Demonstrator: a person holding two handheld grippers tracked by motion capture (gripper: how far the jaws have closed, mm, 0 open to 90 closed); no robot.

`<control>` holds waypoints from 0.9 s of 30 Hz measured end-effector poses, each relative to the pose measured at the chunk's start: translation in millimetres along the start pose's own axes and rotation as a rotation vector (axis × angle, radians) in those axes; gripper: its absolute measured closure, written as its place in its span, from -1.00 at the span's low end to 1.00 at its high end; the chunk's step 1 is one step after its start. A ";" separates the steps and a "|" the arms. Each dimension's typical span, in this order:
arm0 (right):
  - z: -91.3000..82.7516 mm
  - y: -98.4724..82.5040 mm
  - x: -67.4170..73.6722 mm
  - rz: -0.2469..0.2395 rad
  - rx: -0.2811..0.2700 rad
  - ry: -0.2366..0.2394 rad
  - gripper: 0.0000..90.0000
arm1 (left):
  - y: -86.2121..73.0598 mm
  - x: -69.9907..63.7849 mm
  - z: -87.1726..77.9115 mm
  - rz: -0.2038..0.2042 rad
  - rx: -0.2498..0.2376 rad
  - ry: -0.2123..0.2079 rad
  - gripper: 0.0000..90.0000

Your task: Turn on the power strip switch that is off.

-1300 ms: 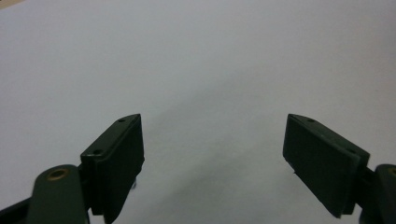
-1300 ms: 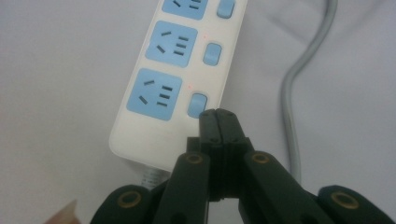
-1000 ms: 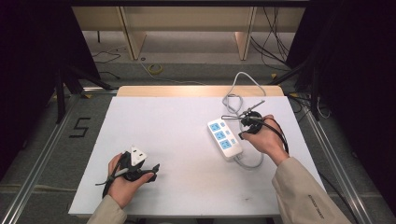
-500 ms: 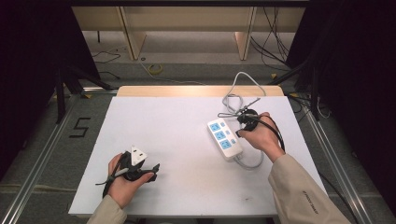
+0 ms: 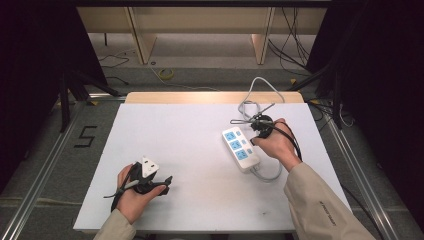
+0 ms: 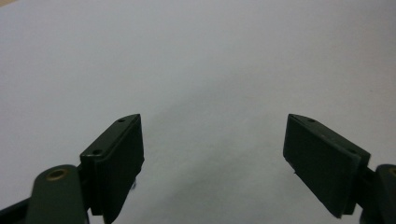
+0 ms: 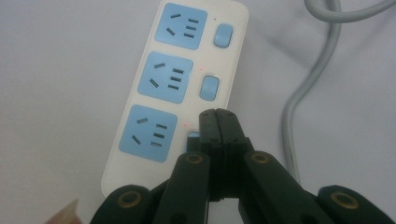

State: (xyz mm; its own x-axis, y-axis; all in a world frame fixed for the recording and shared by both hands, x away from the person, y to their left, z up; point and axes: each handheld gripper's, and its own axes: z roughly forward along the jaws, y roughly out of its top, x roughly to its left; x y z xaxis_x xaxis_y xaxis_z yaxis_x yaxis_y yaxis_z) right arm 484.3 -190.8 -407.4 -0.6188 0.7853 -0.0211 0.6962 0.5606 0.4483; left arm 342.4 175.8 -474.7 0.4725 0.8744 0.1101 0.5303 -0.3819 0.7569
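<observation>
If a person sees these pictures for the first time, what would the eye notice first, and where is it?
Most likely the white power strip with three blue sockets, lying at the right of the white table. The right gripper, jaws shut, has its tip over the switch beside the nearest socket. At the near left, the left gripper stands open over bare table, and its grey cable runs off the far edge.

We see a white table [image 5: 200,145] with a wooden strip [image 5: 210,97] along its far edge. On the grey floor [image 5: 45,150] to the left sits a black "5" mark [image 5: 86,136]. Beyond the table, a yellow cable [image 5: 166,74] lies near wooden legs [image 5: 140,37], with black cables [image 5: 295,40] at far right.
</observation>
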 end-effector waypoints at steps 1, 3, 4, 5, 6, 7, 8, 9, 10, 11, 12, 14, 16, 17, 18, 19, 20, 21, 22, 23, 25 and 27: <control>0.3 0.7 0.3 0.001 -0.002 -0.001 1.00 | 0.0 0.1 0.0 -0.001 0.000 0.000 -0.55; 1.4 2.2 0.6 0.001 -0.001 0.002 1.00 | -0.2 0.1 0.0 -0.003 0.000 0.000 -0.55; 2.0 3.0 1.2 0.003 -0.002 0.000 1.00 | -0.1 0.2 -0.1 -0.001 0.001 0.000 -0.55; 2.6 3.7 1.3 0.001 -0.003 -0.003 1.00 | -0.1 0.3 -0.1 0.001 0.002 0.000 -0.55; 2.9 4.5 1.9 0.003 -0.002 -0.003 1.00 | -0.2 0.3 0.0 0.001 0.002 -0.001 -0.55; 3.5 6.1 2.6 -0.002 0.000 -0.003 1.00 | -0.2 0.2 0.1 0.002 0.003 -0.001 -0.55; 3.8 6.9 3.0 -0.003 -0.001 -0.006 1.00 | -0.3 0.2 0.2 0.002 0.004 -0.002 -0.55; 3.8 6.9 3.0 -0.003 -0.001 -0.006 1.00 | -0.4 0.2 0.5 0.000 0.004 -0.003 -0.55; 4.0 7.6 3.2 -0.005 -0.002 -0.006 1.00 | -0.6 0.2 0.7 0.000 0.004 -0.003 -0.55; 4.2 8.2 3.2 -0.004 -0.002 -0.007 1.00 | -0.6 0.3 0.7 -0.001 0.004 -0.003 -0.55; 4.4 8.8 3.0 -0.004 -0.001 -0.006 1.00 | -0.5 0.4 0.6 -0.001 0.004 -0.003 -0.55; 5.2 9.7 2.4 -0.003 -0.001 -0.007 1.00 | -0.3 0.6 0.4 0.001 0.004 -0.002 -0.55; 6.2 10.7 2.4 -0.002 0.001 -0.010 1.00 | -0.4 0.4 0.4 0.001 0.002 -0.003 -0.55; 6.7 11.2 2.6 0.000 0.001 -0.011 1.00 | -0.4 0.4 0.4 0.000 0.002 -0.003 -0.55; 7.4 11.6 2.6 -0.002 0.001 -0.009 1.00 | -0.4 0.4 0.4 0.000 0.002 -0.003 -0.55; 8.0 12.1 2.8 -0.001 0.001 -0.010 1.00 | -0.4 0.4 0.3 -0.001 0.001 -0.003 -0.55; 8.7 13.0 3.3 -0.003 0.005 -0.009 1.00 | -0.3 0.4 0.3 -0.002 0.000 -0.004 -0.55; 9.1 13.7 3.8 -0.003 0.004 -0.010 1.00 | -0.2 0.4 0.2 -0.002 0.000 -0.004 -0.55; 9.1 13.7 3.8 -0.003 0.004 -0.010 1.00 | -0.2 0.4 0.1 -0.002 0.000 -0.004 -0.55; 9.2 15.1 4.3 -0.004 0.002 -0.010 1.00 | -0.3 0.5 0.3 -0.002 0.000 -0.004 -0.55; 9.4 15.8 4.6 -0.004 0.002 -0.012 1.00 | -0.3 0.6 0.5 -0.002 0.001 -0.004 -0.55; 9.7 16.9 4.2 -0.004 0.001 -0.010 1.00 | -0.2 0.5 0.3 -0.002 0.000 -0.004 -0.55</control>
State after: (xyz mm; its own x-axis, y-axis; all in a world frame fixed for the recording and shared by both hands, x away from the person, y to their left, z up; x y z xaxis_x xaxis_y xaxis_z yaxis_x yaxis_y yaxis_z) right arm 497.0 -175.5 -408.6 -0.6179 0.7856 -0.0322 0.6939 0.5641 0.4475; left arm 342.7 176.2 -475.0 0.4741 0.8741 0.1058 0.5316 -0.3800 0.7570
